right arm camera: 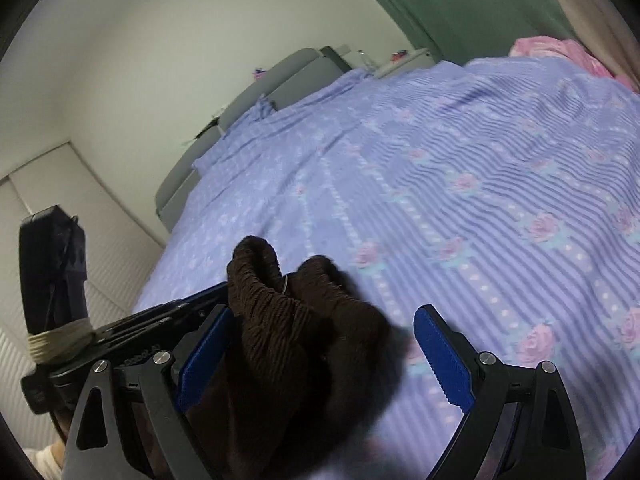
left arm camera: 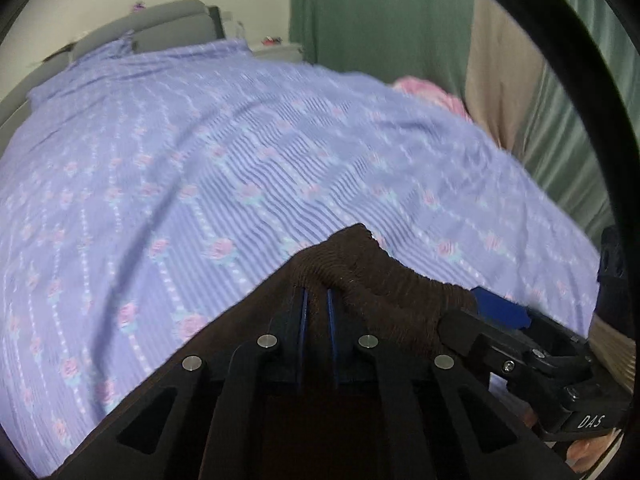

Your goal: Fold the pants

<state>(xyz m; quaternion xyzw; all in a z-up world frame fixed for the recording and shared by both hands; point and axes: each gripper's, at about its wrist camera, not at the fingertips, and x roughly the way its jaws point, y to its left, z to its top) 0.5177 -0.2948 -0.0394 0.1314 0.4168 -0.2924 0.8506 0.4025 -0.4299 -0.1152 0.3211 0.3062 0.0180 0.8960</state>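
Note:
The pants [left arm camera: 360,280] are dark brown ribbed fabric with an elastic waistband. In the left wrist view my left gripper [left arm camera: 317,300] is shut on the waistband and holds it above the bed; the cloth hangs down over the fingers. In the right wrist view the pants [right arm camera: 288,320] hang bunched between the blue pads [right arm camera: 440,360] of my right gripper [right arm camera: 320,344]. Its jaws stand wide apart around the cloth without pinching it. My right gripper [left arm camera: 500,316] also shows at the right of the left wrist view, beside the waistband.
A bed with a lilac floral striped cover [left arm camera: 240,160] fills both views. A grey headboard [right arm camera: 256,92] stands at its far end. A pink blanket [left arm camera: 432,92] lies at the far right corner by green curtains [left arm camera: 380,12]. A white wall panel [right arm camera: 60,200] is at left.

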